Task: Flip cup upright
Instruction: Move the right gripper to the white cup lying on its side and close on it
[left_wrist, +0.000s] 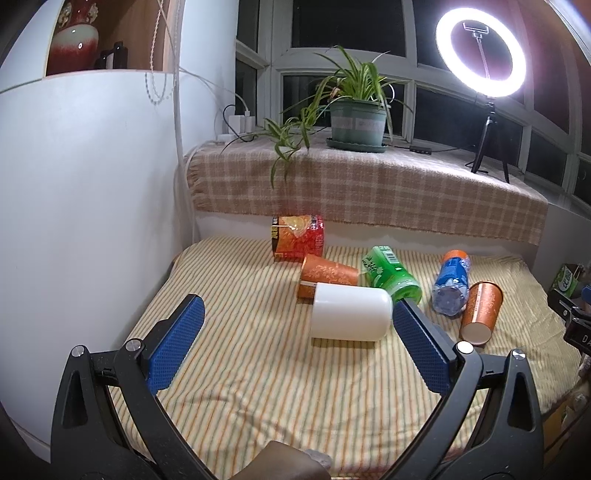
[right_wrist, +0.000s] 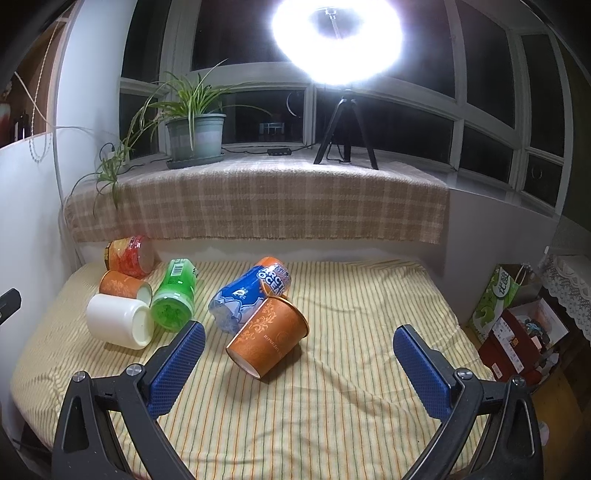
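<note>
A white cup (left_wrist: 351, 314) lies on its side on the striped cloth, just beyond my open left gripper (left_wrist: 297, 325); it also shows in the right wrist view (right_wrist: 118, 320). An orange paper cup (right_wrist: 267, 338) lies tilted on its side just ahead of my open right gripper (right_wrist: 299, 354); in the left wrist view this cup (left_wrist: 482, 312) is at the right. A second orange paper cup (left_wrist: 327, 275) (right_wrist: 125, 286) lies on its side behind the white cup. Both grippers are empty.
A green bottle (left_wrist: 391, 275) (right_wrist: 173, 299), a blue bottle (left_wrist: 452, 282) (right_wrist: 247, 295) and a red noodle tub (left_wrist: 297, 238) (right_wrist: 129, 256) lie on the cloth. A plaid-covered sill holds a potted plant (left_wrist: 356, 123) and ring light (left_wrist: 480, 55). Boxes and bags (right_wrist: 517, 332) stand right.
</note>
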